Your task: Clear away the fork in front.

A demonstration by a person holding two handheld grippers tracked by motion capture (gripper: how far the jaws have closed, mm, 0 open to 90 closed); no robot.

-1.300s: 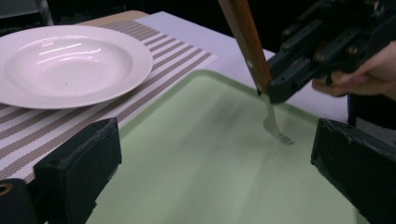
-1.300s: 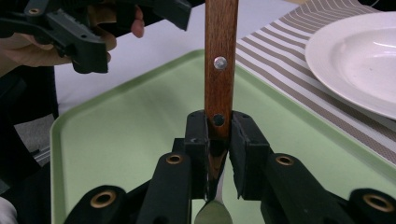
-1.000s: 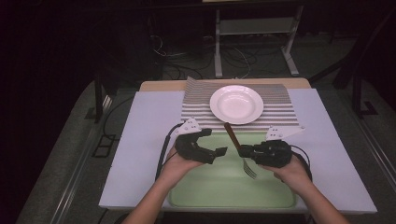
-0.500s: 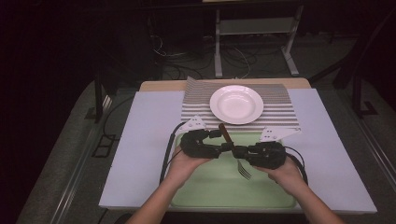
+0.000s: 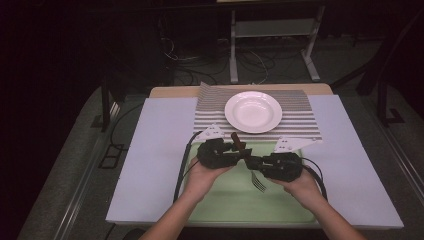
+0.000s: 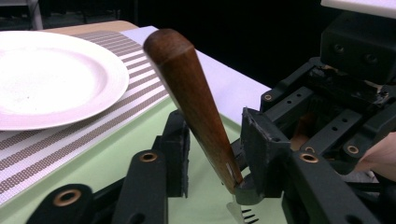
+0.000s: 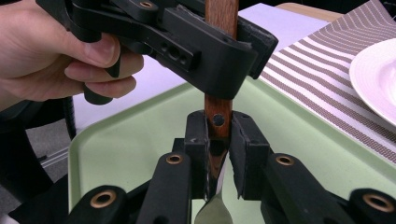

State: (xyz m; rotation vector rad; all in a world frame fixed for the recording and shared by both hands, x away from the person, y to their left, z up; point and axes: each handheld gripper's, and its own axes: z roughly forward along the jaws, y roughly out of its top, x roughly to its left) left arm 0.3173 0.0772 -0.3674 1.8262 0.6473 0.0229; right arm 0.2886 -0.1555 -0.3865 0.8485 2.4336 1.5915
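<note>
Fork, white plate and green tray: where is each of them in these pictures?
fork (image 6: 196,107), left gripper view, on its brown wooden handle.
white plate (image 5: 253,111), high view, on its middle.
green tray (image 7: 140,121), right gripper view, on its bare floor.

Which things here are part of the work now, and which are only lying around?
In use:
- fork with wooden handle
- right gripper, shut on the handle
- left gripper, jaws just closing around the handle
- green tray beneath

Lying about:
- white plate
- striped mat
</note>
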